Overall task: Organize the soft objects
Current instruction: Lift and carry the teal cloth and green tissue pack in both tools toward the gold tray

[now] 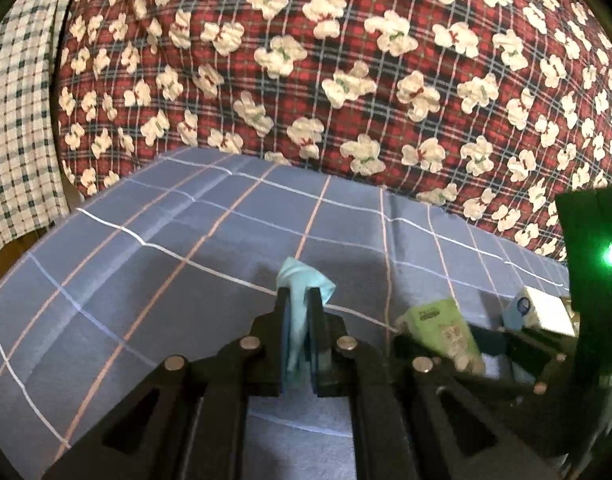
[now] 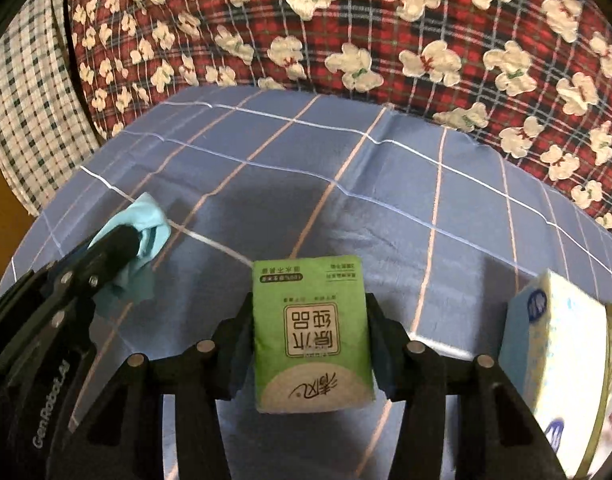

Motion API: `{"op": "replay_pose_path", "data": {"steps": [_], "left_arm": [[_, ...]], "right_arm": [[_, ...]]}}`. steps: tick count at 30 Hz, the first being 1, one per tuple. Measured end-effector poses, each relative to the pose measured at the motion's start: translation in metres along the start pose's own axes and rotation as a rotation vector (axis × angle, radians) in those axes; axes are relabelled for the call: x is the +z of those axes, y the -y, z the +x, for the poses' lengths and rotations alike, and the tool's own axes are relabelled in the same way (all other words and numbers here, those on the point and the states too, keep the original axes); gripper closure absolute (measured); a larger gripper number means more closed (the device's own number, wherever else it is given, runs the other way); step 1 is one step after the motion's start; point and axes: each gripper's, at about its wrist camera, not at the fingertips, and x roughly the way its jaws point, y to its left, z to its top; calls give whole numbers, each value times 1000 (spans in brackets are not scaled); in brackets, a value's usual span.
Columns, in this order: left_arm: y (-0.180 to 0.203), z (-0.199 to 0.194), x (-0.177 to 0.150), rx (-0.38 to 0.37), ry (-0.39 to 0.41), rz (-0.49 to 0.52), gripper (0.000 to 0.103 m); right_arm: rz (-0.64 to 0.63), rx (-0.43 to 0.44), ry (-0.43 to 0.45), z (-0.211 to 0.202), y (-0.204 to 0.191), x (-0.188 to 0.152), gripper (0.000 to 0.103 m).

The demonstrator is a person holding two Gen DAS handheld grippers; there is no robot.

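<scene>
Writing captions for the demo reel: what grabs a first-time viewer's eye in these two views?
Probably the green tissue pack, dead centre in the right wrist view, clamped in the right gripper above the blue checked sheet. Next, the light blue cloth pinched in the left gripper, low centre in its own view. Behind both, the red plaid quilt with white flowers fills the top.

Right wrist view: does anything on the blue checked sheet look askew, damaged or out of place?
Nothing looks damaged or spilled. The green tissue pack sits straight between the right tongs, its print upside down to this camera. The light blue cloth is bunched in the left tongs. A white and blue tissue pack at right stands tilted.
</scene>
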Motion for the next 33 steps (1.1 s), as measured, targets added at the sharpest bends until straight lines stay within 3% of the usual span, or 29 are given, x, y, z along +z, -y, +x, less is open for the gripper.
{"op": "replay_pose_path", "data": {"steps": [7,14,17,33], "left_arm": [[-2,-15,-5,1,42,5,98],[11,-41,-12,55,158,71,98],[10,-44,-13,58,172,70,98],[23,-60,-20,107,248,130,98]], "right_arm": [[3,-16,112,-16,-15,-23,51],[36,-44,259,-40,-11,-35,51],[16,-82,321,-49,-12,-38,51],[37,-88,540,-89,-3,-62,51]]}}
